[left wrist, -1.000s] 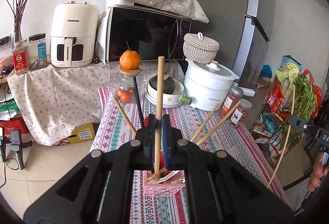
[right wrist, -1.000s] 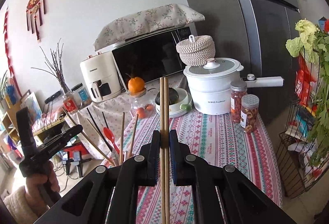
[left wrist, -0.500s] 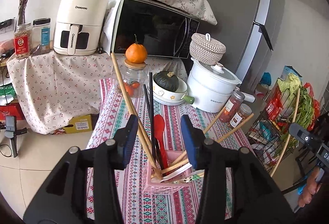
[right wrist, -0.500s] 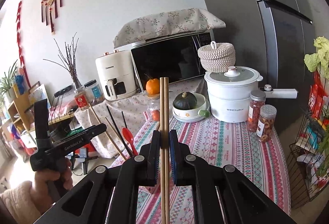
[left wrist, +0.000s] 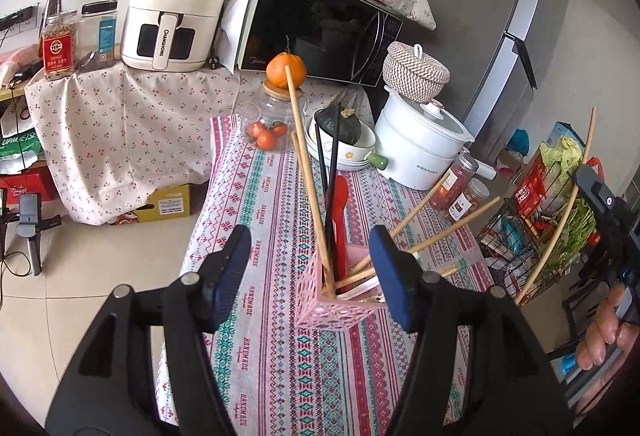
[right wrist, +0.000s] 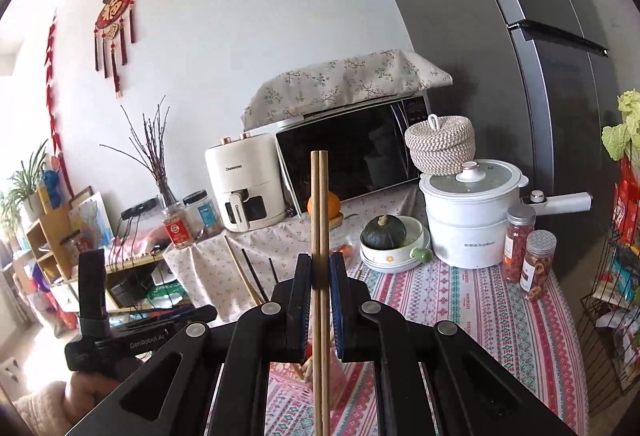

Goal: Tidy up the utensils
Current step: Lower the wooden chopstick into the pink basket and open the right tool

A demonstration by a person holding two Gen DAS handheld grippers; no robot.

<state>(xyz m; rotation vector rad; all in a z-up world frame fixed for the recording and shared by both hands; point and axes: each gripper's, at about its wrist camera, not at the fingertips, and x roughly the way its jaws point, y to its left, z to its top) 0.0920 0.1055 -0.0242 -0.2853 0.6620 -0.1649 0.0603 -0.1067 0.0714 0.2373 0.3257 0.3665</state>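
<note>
Ahead, "CHANGHONG" is being shown on the air fryer (left wrist: 176,10). Between the wide-spread left gripper (left wrist: 310,268), a pink lattice holder (left wrist: 340,306) is being filled with chopsticks. Two pale wooden chopsticks (right wrist: 320,236) are being pinched upright by the right gripper (right wrist: 320,290).

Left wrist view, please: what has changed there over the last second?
The left hand-held gripper opened, let go of the wooden chopstick and drew back; that stick now leans in the pink basket. The right hand-held gripper stays shut on its chopstick pair.

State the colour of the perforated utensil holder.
Pink; the utensil holder shows best in the left wrist view.
</note>
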